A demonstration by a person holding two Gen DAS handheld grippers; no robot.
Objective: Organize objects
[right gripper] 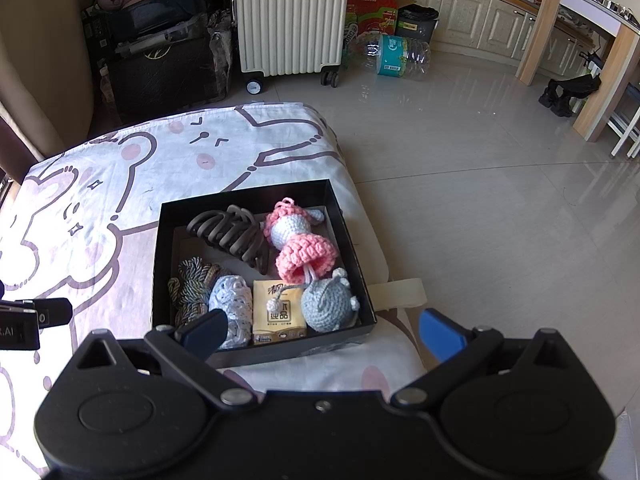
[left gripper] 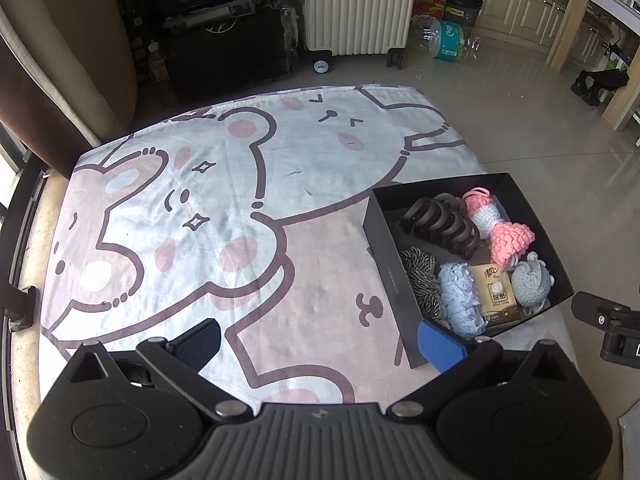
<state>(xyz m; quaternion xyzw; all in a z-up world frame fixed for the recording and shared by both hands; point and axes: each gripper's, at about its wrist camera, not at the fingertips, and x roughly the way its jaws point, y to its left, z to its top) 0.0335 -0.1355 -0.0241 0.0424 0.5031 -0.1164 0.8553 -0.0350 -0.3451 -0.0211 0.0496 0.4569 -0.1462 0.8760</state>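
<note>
A black open box stands on the cartoon-print cloth. It holds a dark hair claw, a pink and white crochet doll, a grey crochet mouse, a tan tissue pack, a pale blue crochet piece and a dark twisted cord. My right gripper is open and empty, just short of the box's near wall. My left gripper is open and empty over the cloth, with the box at its right fingertip.
The table's right edge drops to a tiled floor. A cream suitcase, dark bags and a plastic bottle pack stand behind. A cream strap hangs beside the box.
</note>
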